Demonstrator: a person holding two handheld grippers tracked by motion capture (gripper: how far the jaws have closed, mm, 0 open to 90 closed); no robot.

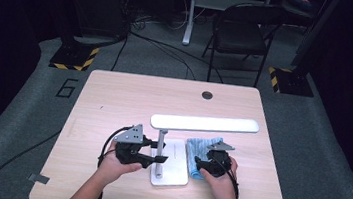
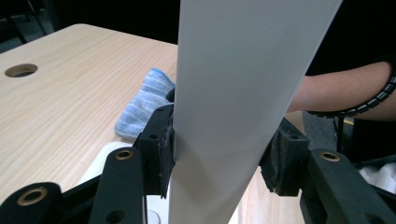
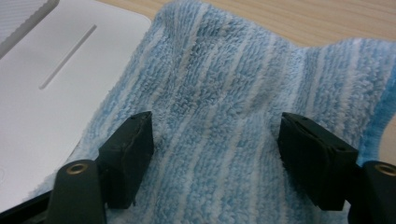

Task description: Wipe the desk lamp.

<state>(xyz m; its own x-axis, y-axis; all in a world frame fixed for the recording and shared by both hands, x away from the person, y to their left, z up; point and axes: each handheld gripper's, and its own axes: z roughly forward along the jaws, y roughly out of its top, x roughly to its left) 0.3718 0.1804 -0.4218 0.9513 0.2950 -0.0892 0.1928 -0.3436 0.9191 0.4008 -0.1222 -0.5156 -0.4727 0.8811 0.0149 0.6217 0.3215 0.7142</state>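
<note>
A black folding chair (image 1: 242,34) stands on grey floor (image 1: 320,141) beyond the table (image 1: 114,97).

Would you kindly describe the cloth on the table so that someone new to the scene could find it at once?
On the light wooden table stands a white desk lamp with a flat square base. The cloth lies against that base's right edge, under the right gripper, whose open jaws rest on it. It is the one soft thing there: fluffy terry striped light blue and white.
</note>
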